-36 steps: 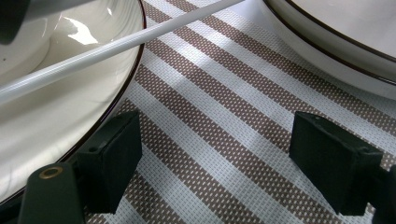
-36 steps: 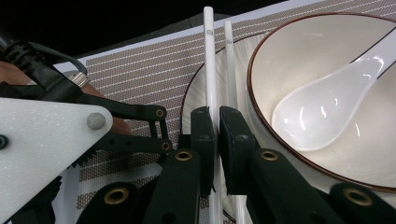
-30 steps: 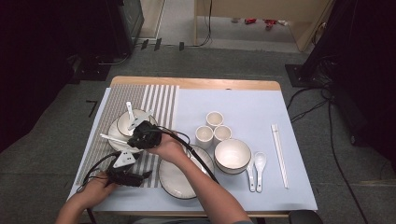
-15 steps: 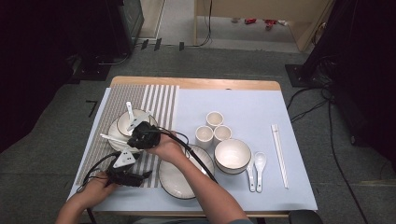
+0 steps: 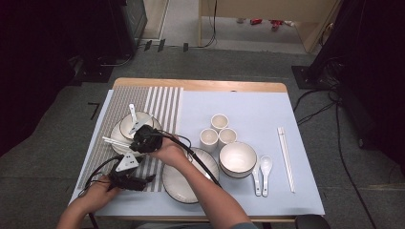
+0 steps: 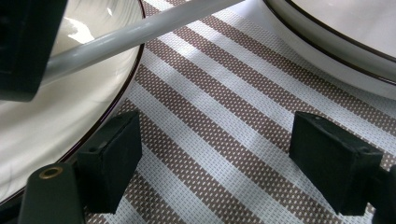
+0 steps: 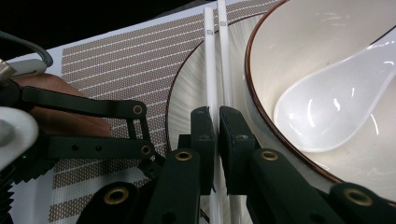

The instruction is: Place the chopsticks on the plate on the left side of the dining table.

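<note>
Pinching the white chopsticks [image 7: 215, 70] on the plate [image 7: 187, 102] with my right gripper [image 7: 215, 122]; left gripper [image 6: 215, 154] spread over striped mat [image 6: 224, 140].

White chopsticks [image 7: 215, 60] lie paired across the plate's [image 7: 187, 93] rim, beside the bowl [image 7: 261, 70].

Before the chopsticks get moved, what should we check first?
1. Right hand-held gripper shut on the chopsticks: ok, at least one stick is pinched.
2. Both sticks pinched: cannot tell.
3. Chopsticks resting on the plate beside the bowl: ok.
4. Spoon lying inside the bowl, apart from the sticks: ok.
5. Left hand-held gripper open over the striped placemat, nothing between its jaws: ok.
</note>
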{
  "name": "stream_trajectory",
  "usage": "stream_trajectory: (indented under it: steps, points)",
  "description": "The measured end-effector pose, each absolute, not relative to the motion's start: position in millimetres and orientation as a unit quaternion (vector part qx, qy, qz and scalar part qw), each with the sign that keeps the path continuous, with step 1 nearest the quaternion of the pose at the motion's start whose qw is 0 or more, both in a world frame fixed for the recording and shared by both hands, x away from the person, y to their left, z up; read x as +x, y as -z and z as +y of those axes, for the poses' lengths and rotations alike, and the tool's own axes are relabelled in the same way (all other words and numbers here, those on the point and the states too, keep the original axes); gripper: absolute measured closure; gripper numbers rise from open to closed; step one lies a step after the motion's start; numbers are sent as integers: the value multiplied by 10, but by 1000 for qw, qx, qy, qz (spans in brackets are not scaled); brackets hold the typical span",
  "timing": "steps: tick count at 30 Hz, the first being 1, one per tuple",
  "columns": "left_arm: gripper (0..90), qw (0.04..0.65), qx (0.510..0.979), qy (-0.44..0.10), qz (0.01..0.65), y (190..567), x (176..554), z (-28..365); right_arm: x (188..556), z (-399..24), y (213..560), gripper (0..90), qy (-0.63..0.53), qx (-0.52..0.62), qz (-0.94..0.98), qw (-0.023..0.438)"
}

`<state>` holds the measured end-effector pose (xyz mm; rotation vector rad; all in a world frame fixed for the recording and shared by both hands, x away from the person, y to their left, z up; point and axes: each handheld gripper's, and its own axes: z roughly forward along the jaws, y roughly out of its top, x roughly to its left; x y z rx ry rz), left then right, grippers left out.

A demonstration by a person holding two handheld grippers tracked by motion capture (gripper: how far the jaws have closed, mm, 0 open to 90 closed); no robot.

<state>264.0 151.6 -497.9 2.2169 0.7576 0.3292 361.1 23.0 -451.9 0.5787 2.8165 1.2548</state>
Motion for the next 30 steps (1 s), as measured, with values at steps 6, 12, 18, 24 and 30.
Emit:
stream_trajectory:
  steps: [6, 12, 18, 24, 30]
  points:
    - [175, 378, 868, -129, 297, 4979, 2639, 1516, 3618, 236, 4537, 852, -395, 188, 899, 3]
    - [175, 378, 868, -129, 296, 4979, 2641, 1517, 3610, 253, 4550, 851, -391, 187, 901, 6]
    - [174, 378, 868, -129, 296, 4979, 2640, 1517, 3619, 255, 4551, 851, -392, 190, 900, 4]
    - [175, 378, 867, -129, 297, 4979, 2640, 1516, 3620, 251, 4551, 846, -391, 192, 900, 4]
    - [174, 378, 868, -129, 296, 4979, 2640, 1517, 3622, 247, 4551, 843, -391, 193, 900, 4]
